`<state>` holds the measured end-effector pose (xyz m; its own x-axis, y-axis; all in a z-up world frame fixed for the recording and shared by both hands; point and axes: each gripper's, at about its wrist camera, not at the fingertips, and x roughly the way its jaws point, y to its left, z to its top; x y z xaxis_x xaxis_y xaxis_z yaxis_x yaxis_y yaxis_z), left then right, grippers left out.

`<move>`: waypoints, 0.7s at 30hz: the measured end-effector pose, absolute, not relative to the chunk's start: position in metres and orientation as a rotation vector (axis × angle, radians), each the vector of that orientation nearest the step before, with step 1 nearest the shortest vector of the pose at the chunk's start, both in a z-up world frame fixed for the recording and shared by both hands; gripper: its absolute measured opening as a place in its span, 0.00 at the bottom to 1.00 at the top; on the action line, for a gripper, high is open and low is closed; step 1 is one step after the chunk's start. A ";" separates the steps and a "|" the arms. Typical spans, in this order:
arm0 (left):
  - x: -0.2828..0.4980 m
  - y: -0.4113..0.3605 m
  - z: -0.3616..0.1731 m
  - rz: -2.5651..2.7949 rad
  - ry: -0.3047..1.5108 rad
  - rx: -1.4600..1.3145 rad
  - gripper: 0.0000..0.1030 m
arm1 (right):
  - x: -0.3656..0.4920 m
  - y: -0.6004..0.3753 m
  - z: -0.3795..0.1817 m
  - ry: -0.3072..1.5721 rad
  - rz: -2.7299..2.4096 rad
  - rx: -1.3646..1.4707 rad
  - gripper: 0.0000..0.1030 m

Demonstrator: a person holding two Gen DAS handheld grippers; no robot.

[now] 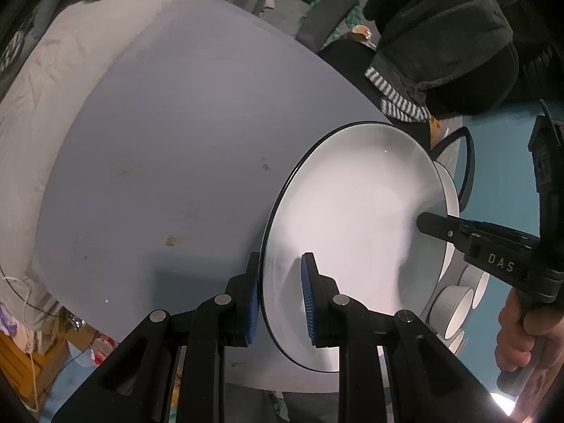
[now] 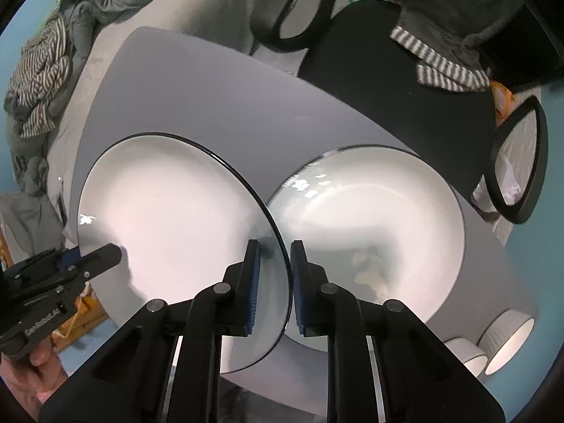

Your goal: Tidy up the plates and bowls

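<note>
ITEM: plate (image 2: 169, 218), white, dark-rimmed | PLACE: held tilted off the counter (image 1: 169, 148), left of deep plate (image 2: 373, 225); bowls (image 2: 507, 338) near right | LEFT CLAW (image 1: 282, 299): spread astride near rim; grip uncertain | RIGHT CLAW (image 2: 275, 289): straddles right rim, pads (image 2: 254, 282) not clearly pressed | AXIS: face points up-left; deep plate lies right, nearer right claw

Black grippers with blue pads

The left gripper (image 1: 280, 296) and right gripper (image 2: 275, 287) have ribbed blue pads (image 1: 307, 299), silver pins, white lettering; bare-skinned hand (image 1: 521, 335).
</note>
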<state>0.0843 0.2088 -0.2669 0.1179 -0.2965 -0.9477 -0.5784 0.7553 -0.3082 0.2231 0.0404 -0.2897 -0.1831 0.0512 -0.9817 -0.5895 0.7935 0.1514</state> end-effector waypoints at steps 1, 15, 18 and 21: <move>0.087 0.207 -0.266 0.232 1.483 -0.750 0.20 | 0.225 0.036 -0.289 1.668 0.599 -0.422 0.16; 0.150 0.153 -0.266 0.128 1.515 -0.649 0.20 | 0.253 -0.029 -0.274 1.648 0.496 -0.325 0.16; 0.162 0.143 -0.266 0.107 1.525 -0.627 0.20 | 0.258 -0.043 -0.273 1.650 0.477 -0.300 0.16; 0.171 0.132 -0.266 0.090 1.535 -0.600 0.20 | 0.264 -0.057 -0.272 1.648 0.457 -0.278 0.16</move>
